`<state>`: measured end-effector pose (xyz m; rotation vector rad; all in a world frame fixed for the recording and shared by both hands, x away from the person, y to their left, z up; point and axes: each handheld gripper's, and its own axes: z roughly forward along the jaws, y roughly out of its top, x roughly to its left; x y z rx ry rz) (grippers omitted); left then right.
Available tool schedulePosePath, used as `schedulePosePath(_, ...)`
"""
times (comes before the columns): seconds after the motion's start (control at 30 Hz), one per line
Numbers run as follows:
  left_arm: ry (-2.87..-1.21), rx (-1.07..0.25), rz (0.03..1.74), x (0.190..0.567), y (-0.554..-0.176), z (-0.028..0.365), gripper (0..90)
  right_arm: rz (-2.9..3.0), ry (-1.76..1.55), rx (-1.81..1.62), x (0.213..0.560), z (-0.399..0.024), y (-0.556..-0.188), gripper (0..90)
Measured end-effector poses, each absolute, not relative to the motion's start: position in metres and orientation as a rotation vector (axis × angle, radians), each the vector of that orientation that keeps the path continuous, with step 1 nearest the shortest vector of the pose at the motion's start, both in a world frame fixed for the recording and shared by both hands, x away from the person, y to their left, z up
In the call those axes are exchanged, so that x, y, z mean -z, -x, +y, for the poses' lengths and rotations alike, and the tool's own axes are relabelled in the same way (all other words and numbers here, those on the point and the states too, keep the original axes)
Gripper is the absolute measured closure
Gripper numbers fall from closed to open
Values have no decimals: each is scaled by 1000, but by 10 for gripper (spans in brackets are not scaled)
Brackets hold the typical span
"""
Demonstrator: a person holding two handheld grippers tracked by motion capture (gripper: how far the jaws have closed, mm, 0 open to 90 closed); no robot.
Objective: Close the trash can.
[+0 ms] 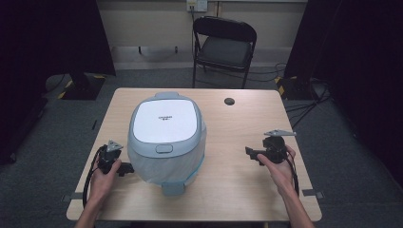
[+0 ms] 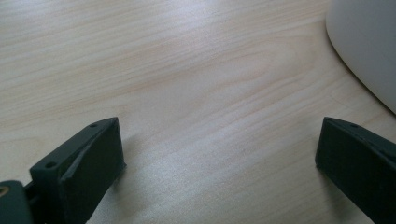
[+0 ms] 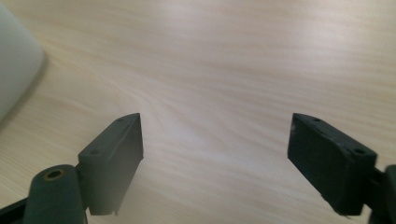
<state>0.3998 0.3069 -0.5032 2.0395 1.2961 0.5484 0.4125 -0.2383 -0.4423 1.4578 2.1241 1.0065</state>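
Light wood-grain table (image 1: 237, 190), rectangular, with a round dark grommet hole (image 1: 229, 101) toward the far edge. White-and-grey rice cooker (image 1: 166, 137) sits left of centre on the table, lid down, latch button facing the person. Left gripper (image 1: 124, 169) is low on the table with its fingers (image 2: 88, 168) spread wide apart, nothing between them; the cooker's pale wall (image 2: 369, 51) sits just beside and ahead of the far-side finger in the left gripper view, not touching. Right gripper (image 1: 250, 153) is well apart from the cooker on its other side, fingers (image 3: 116, 158) also wide apart and empty, pointing toward the cooker; bare wood lies between them, with the cooker's edge (image 3: 14, 70) ahead and off to one side in the right gripper view. Each gripper carries a grey three-cornered plate and a trailing cable. Room: grey carpet floor (image 1: 43, 156), black folding chair (image 1: 223, 47) beyond the table's far edge, pale wall with a socket plate (image 1: 197, 4) behind it, dark curtains (image 1: 47, 33) on both sides, cables on the floor at right, tape marks by the table's near corners.
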Motion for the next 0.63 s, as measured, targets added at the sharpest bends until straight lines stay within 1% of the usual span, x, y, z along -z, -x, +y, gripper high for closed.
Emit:
schedulePosePath(0.13,-2040,-549,1297,503,-400,307,5,2146,-1528,-976,463,-250,-411,167)
schedulePosePath(0.3,-2039,-549,1297,503,-400,307,5,2083,-1661,-939,485,-266,-404,188)
schedulePosePath(0.47,-2038,-546,1298,503,-400,307,5,2041,-1545,-845,493,-263,-393,184)
schedulePosePath(0.5,-2040,-549,1297,503,-400,307,5,2016,-1509,-839,497,-261,-390,163)
schedulePosePath(0.63,-2039,-548,1295,503,-400,307,4,1985,-1506,-865,500,-260,-389,156)
